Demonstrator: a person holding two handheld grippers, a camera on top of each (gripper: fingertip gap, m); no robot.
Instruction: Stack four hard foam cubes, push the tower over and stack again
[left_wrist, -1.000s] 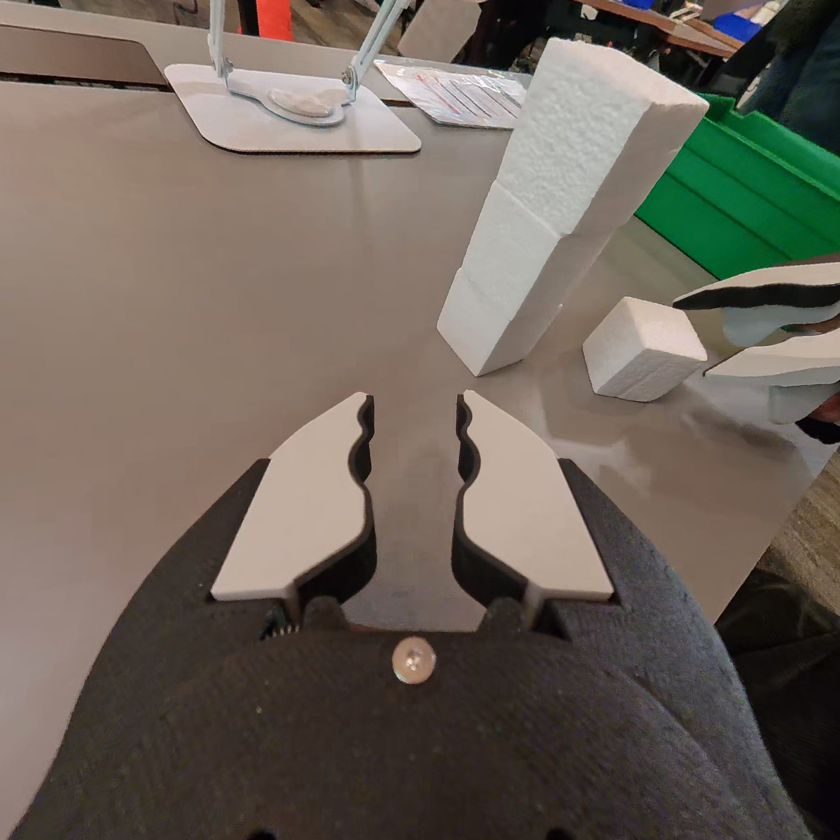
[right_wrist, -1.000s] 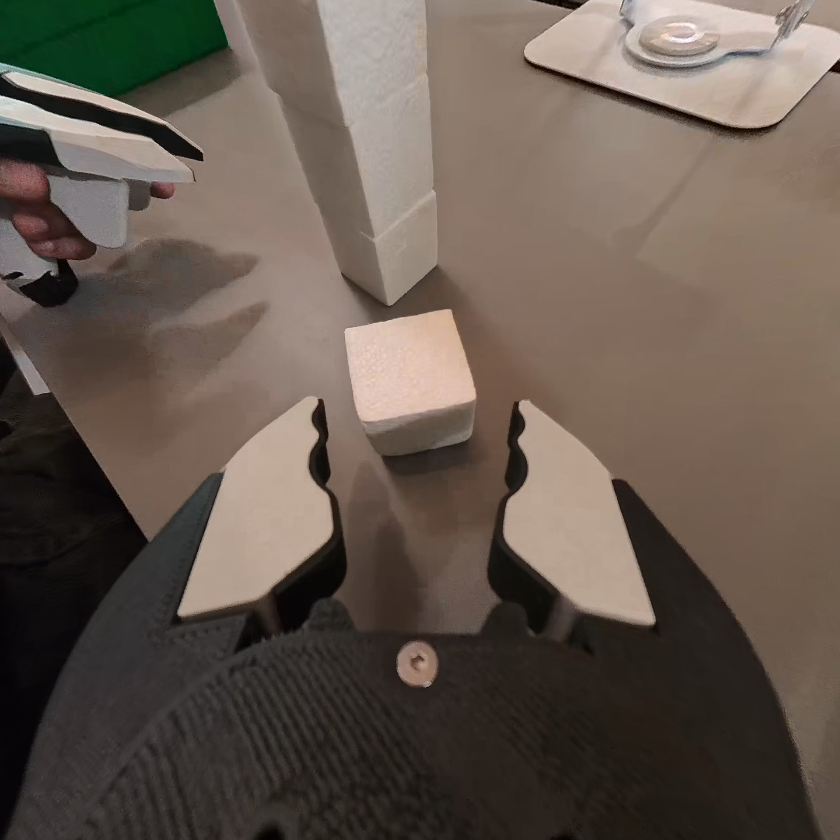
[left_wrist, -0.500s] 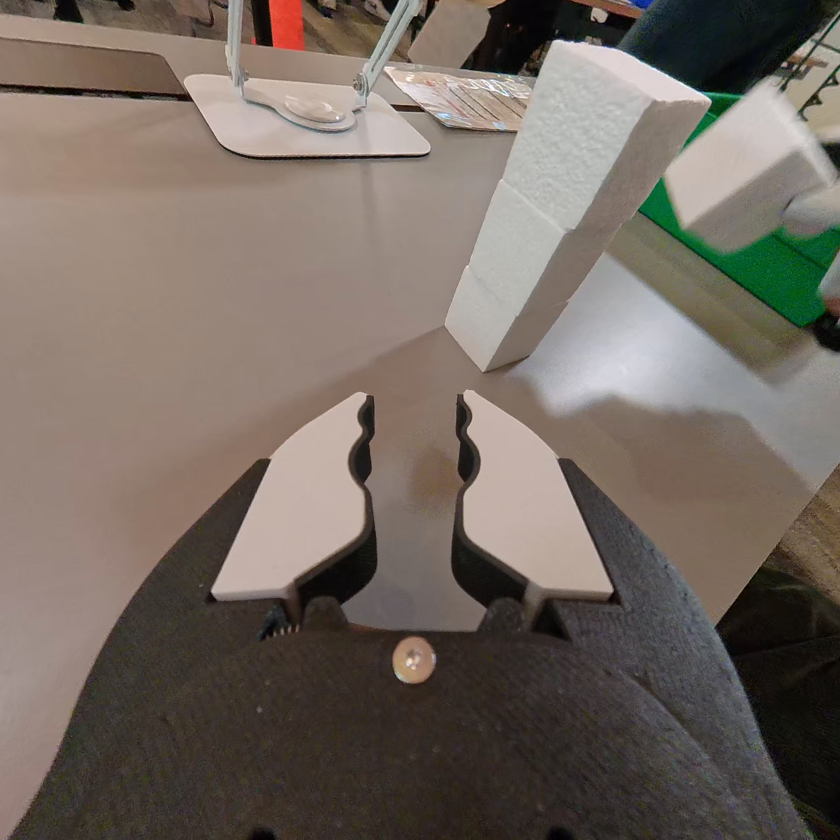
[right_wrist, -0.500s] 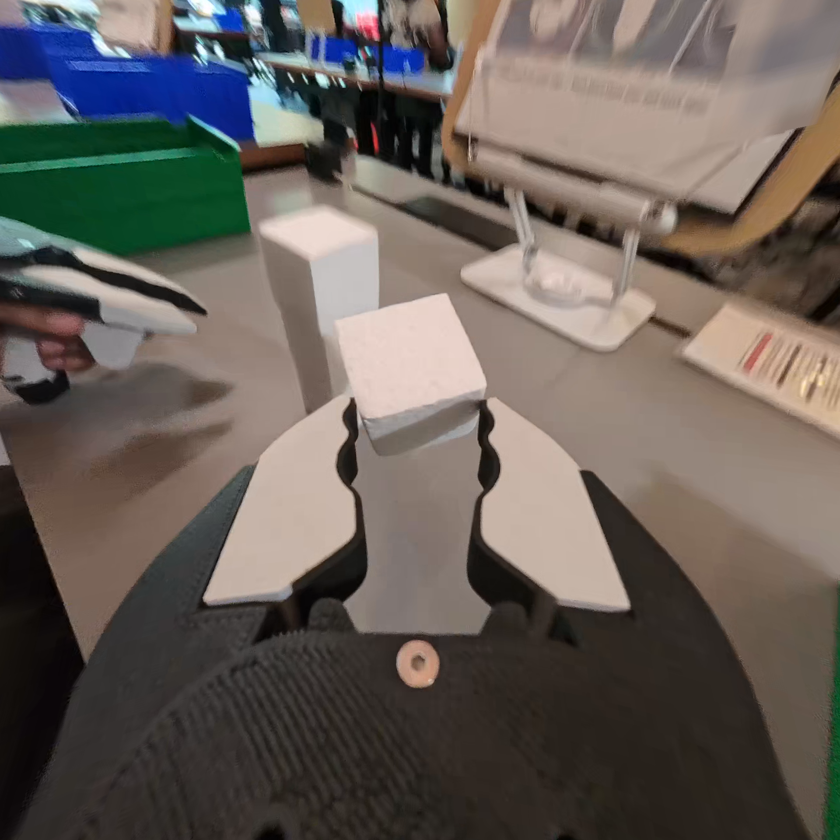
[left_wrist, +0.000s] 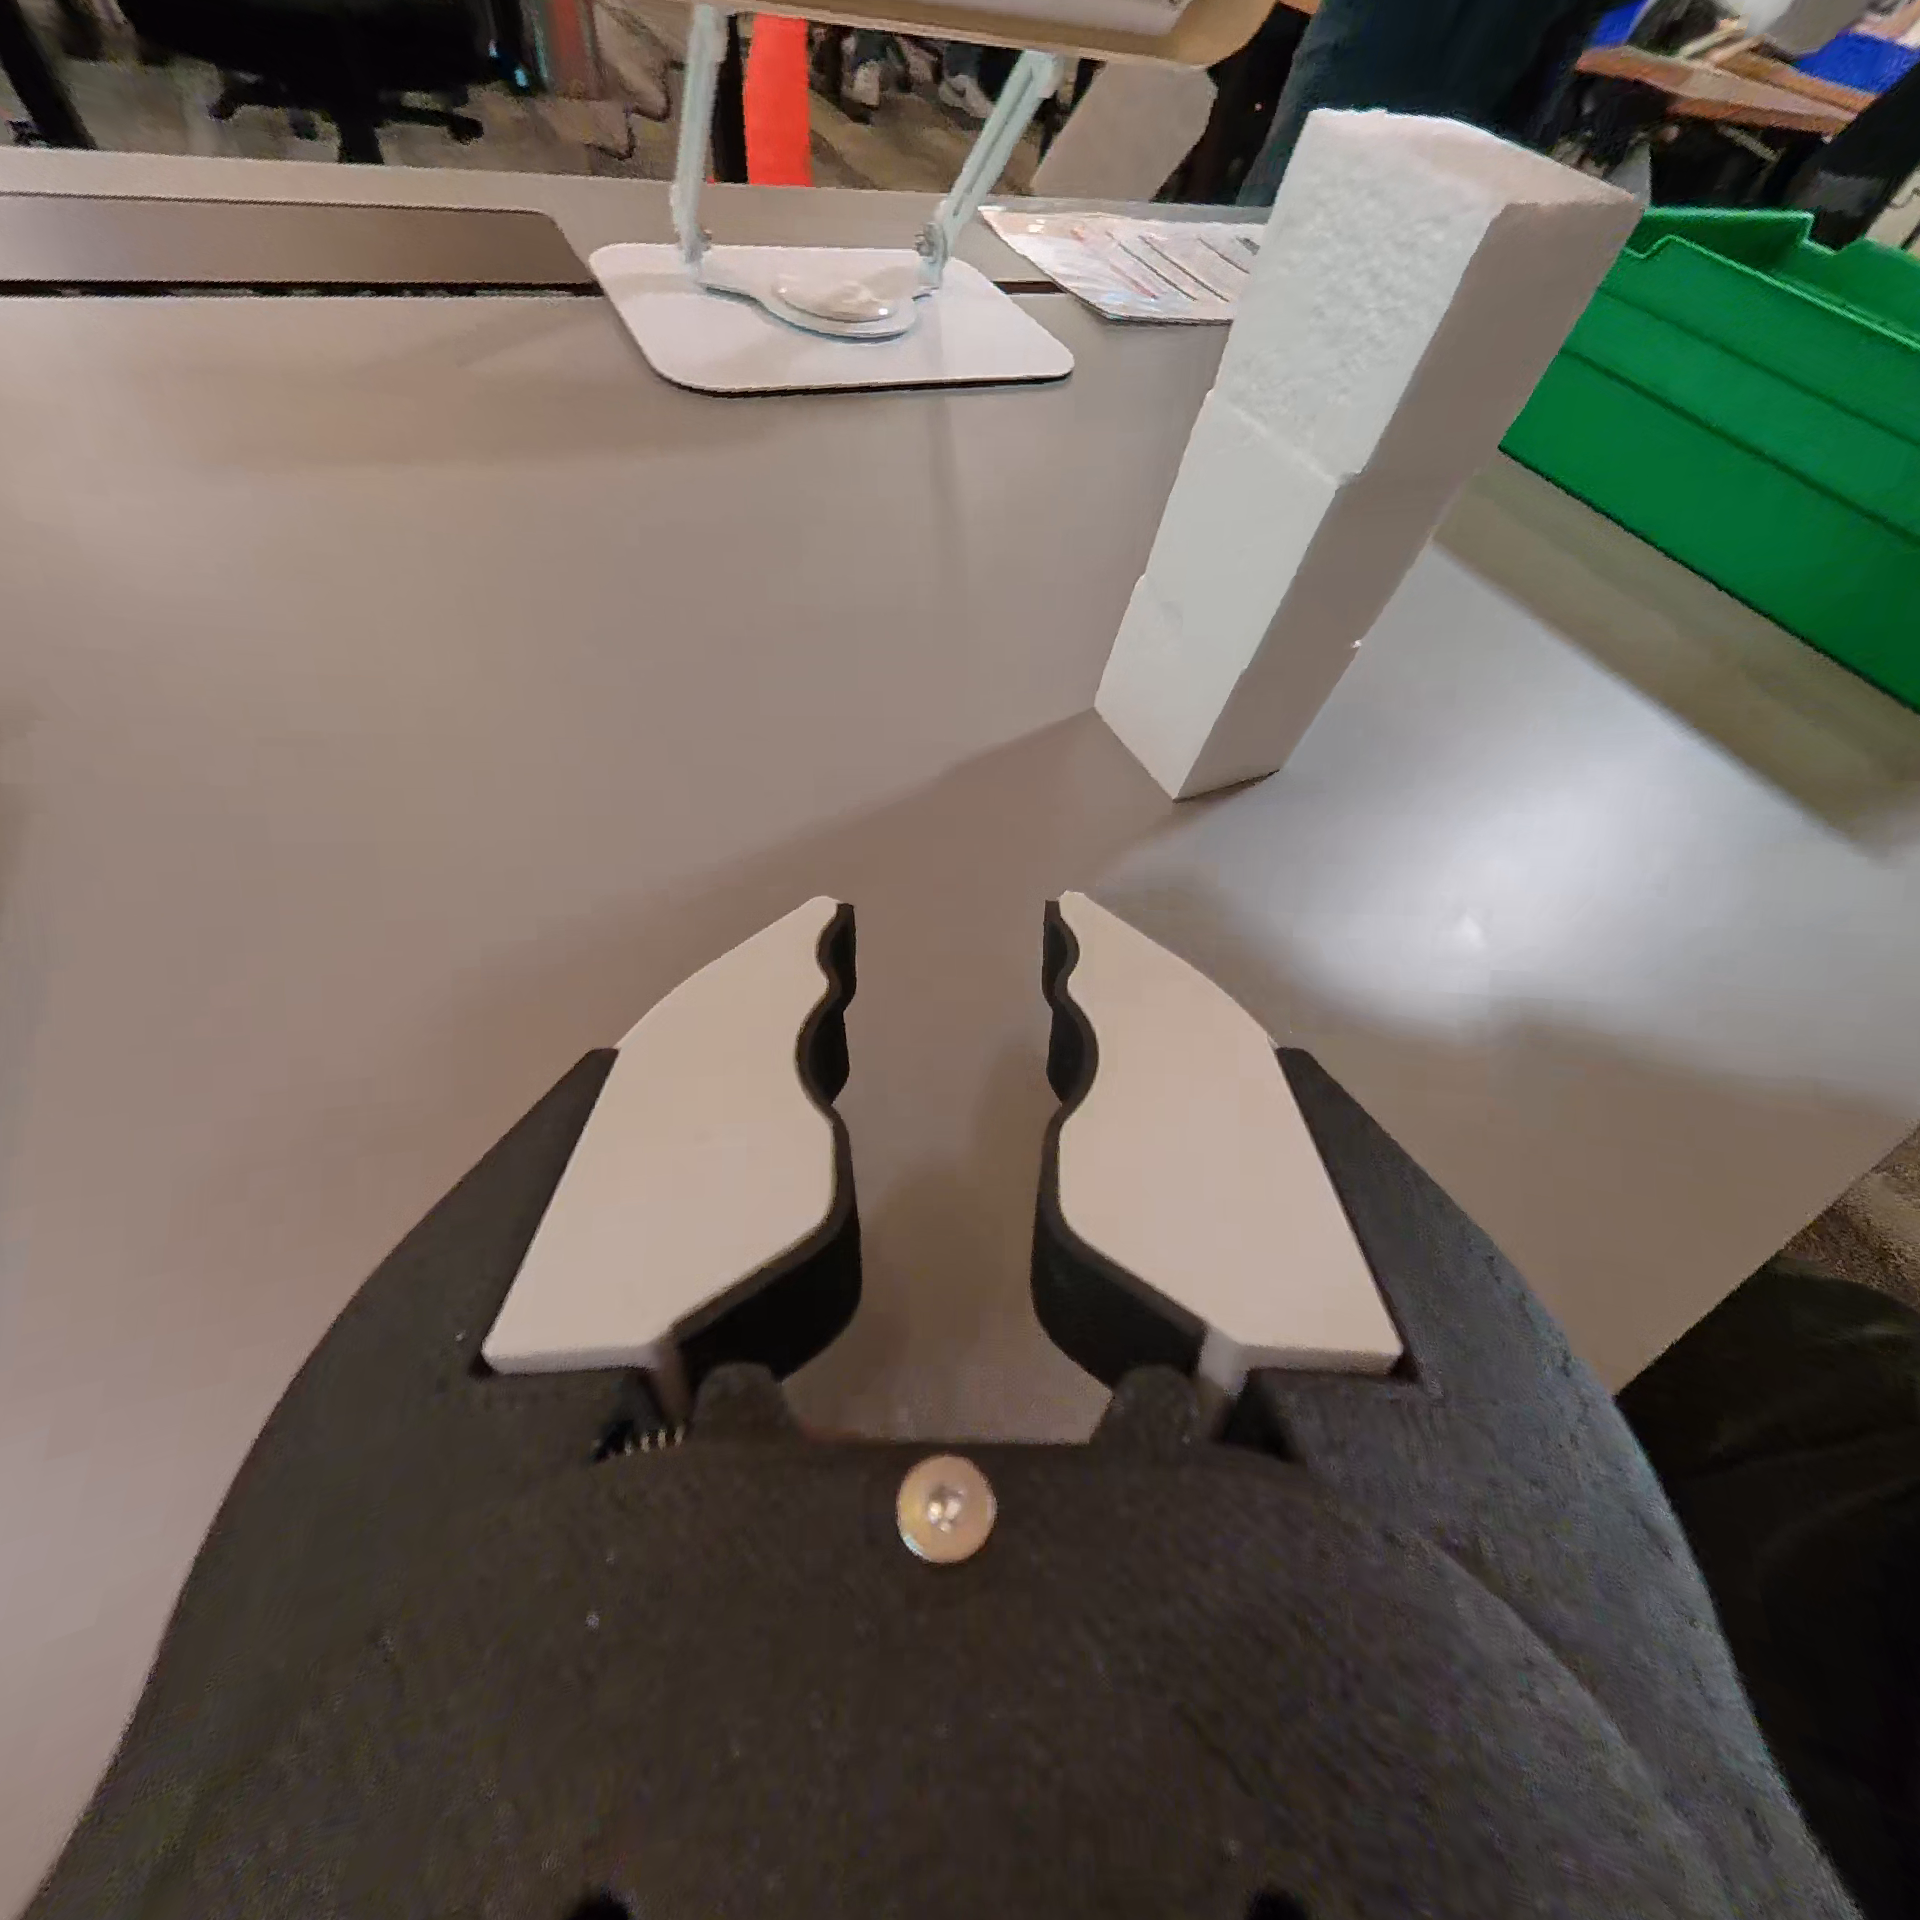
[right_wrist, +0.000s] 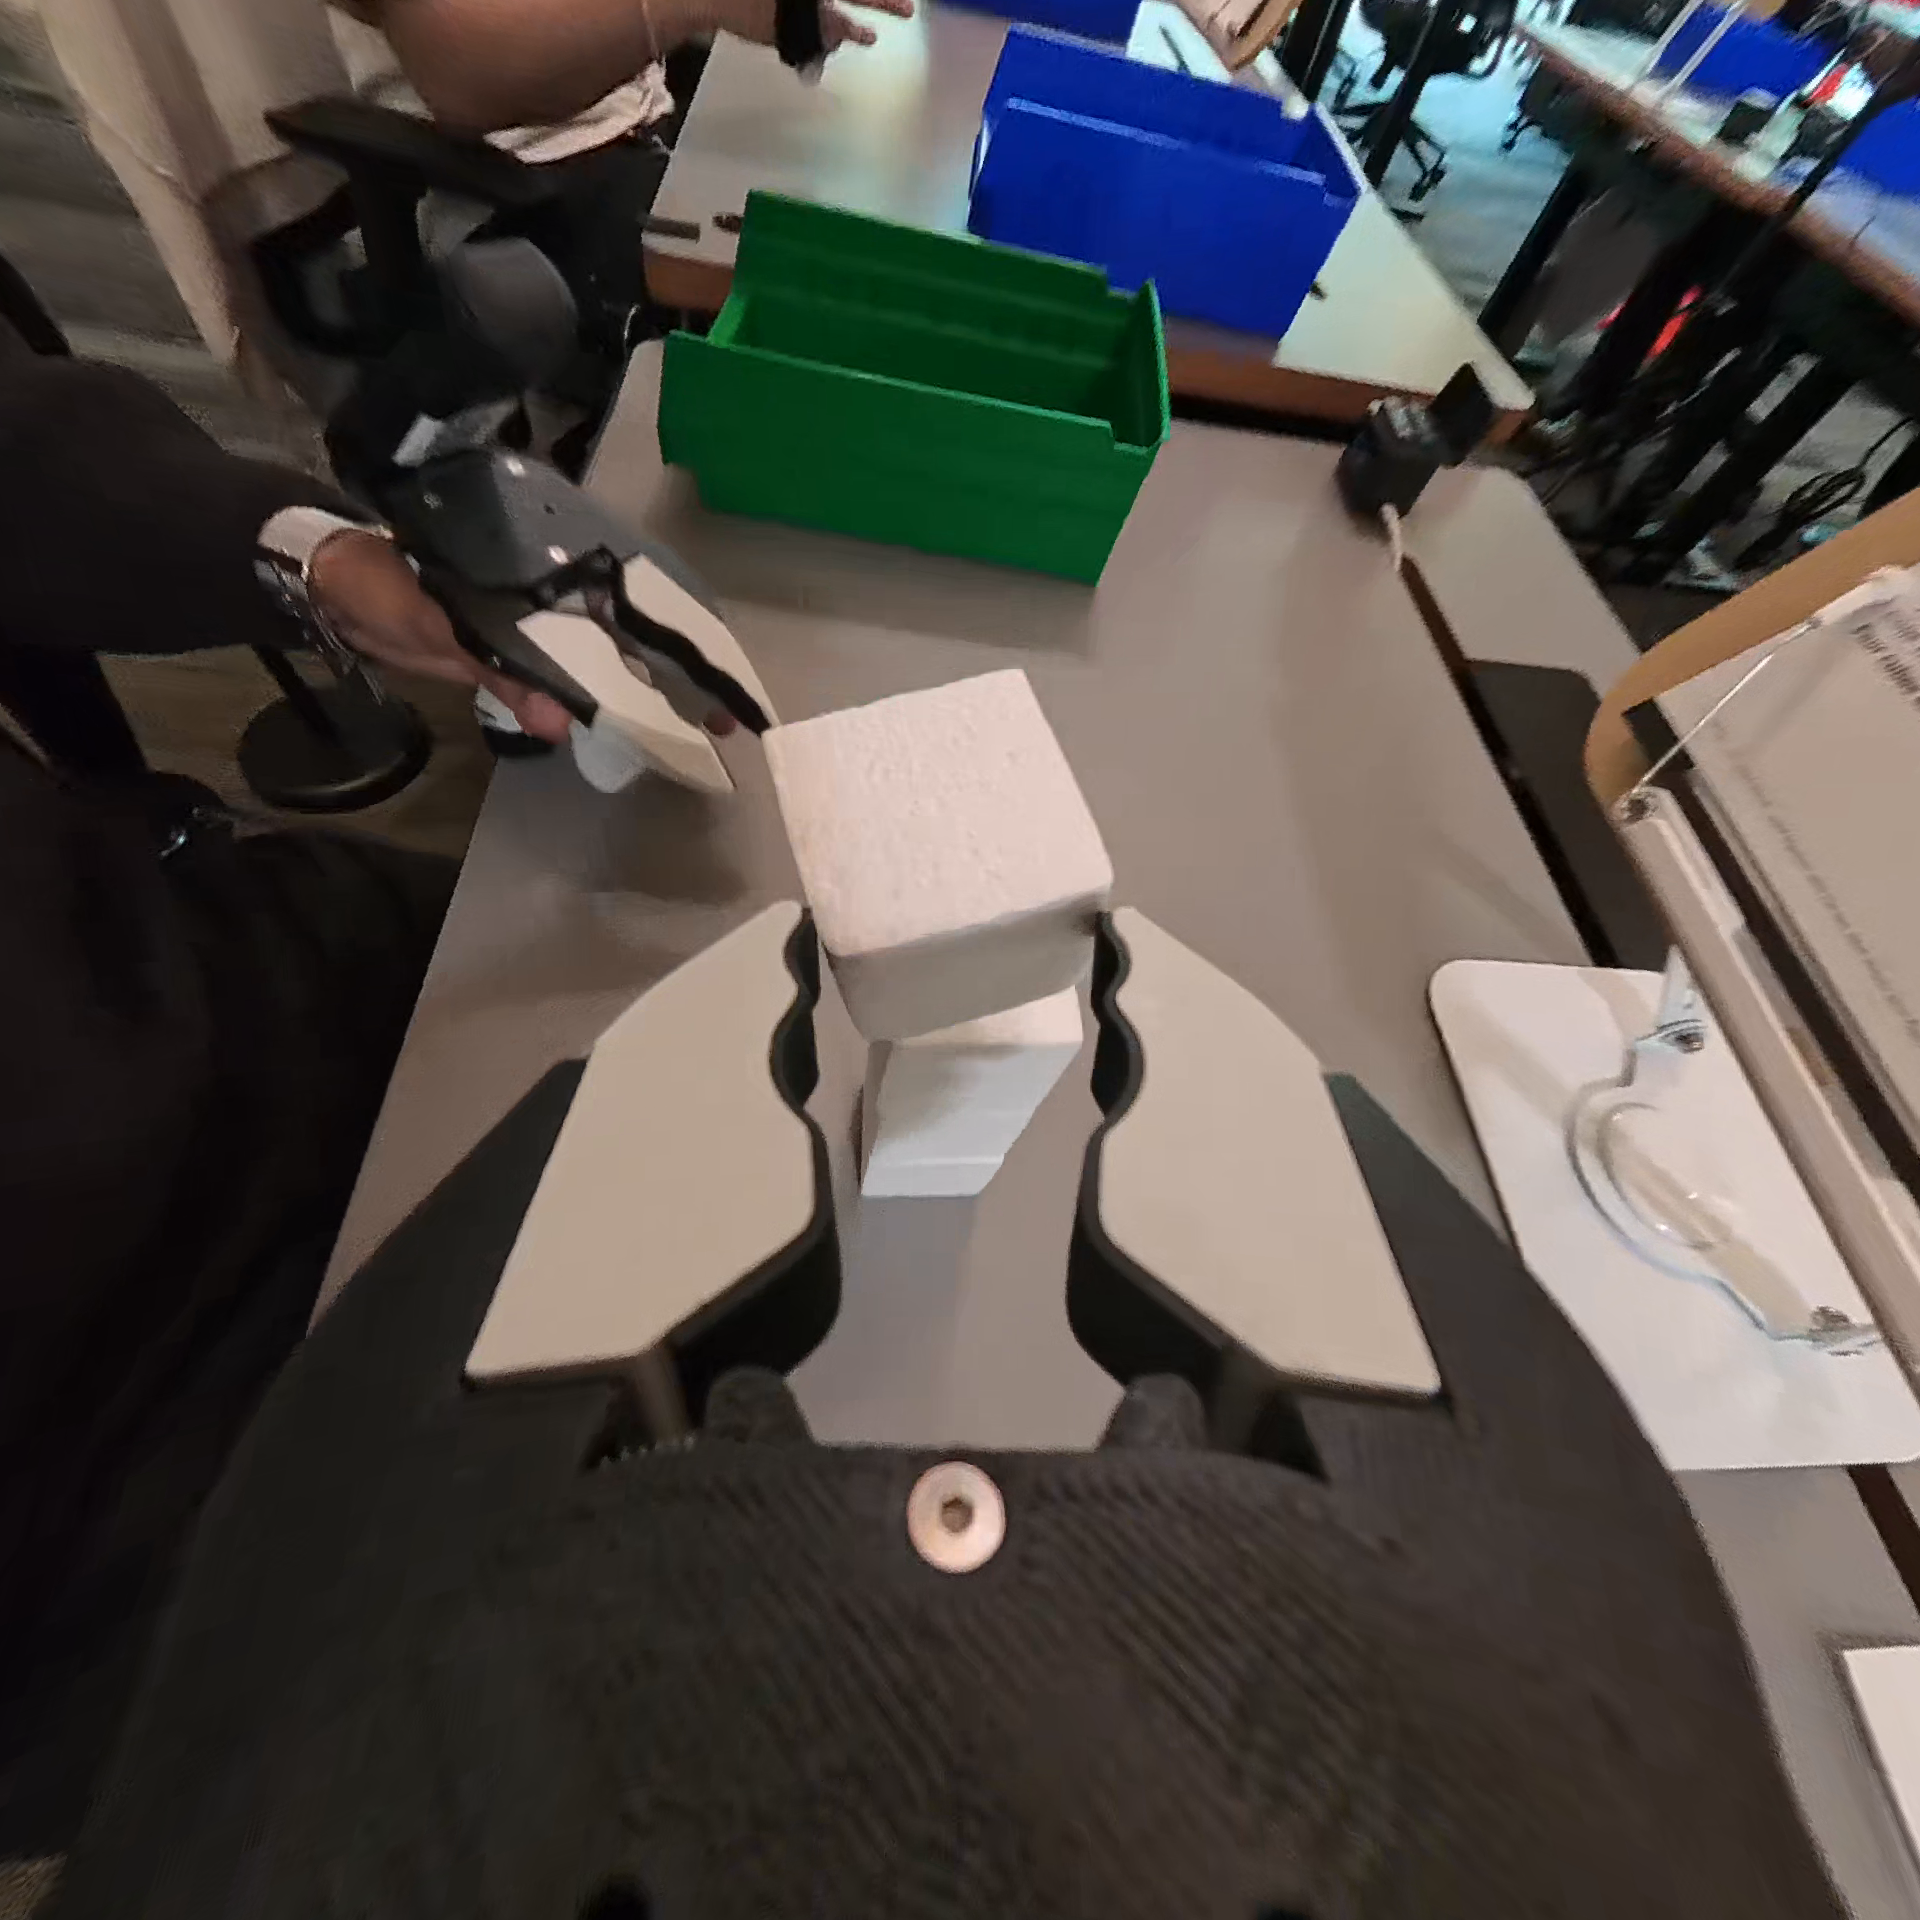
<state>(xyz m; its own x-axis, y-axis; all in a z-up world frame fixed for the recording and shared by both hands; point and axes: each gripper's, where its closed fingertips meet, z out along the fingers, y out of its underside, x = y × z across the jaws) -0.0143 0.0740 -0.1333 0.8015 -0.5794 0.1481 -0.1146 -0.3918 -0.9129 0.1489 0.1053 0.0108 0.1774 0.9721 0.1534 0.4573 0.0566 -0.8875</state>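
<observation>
My right gripper (right_wrist: 951, 925) is shut on a white foam cube (right_wrist: 935, 821) and holds it high over the grey table (right_wrist: 1247, 727). It is directly above a stack of white foam cubes (right_wrist: 961, 1112), which shows from the top between the jaws. The same stack stands as a tall tower in the left wrist view (left_wrist: 1340, 436), ahead and to the right of my left gripper (left_wrist: 948, 914). The left gripper is open and empty, low over the table (left_wrist: 416, 675). It also shows in the right wrist view (right_wrist: 634, 686), held by a hand to the left of the cube.
A green bin (right_wrist: 914, 416) stands on the table beyond the stack and also shows in the left wrist view (left_wrist: 1745, 416). A blue bin (right_wrist: 1153, 177) is on a farther table. A white stand base (right_wrist: 1662, 1195) lies right of the stack. A person sits at the far left. The left gripper's tips are roughly 25 cm from the right gripper's.
The right gripper closed on the loose cube on the table, lifted it and carried it above the tower. The left gripper stayed open and barely moved.
</observation>
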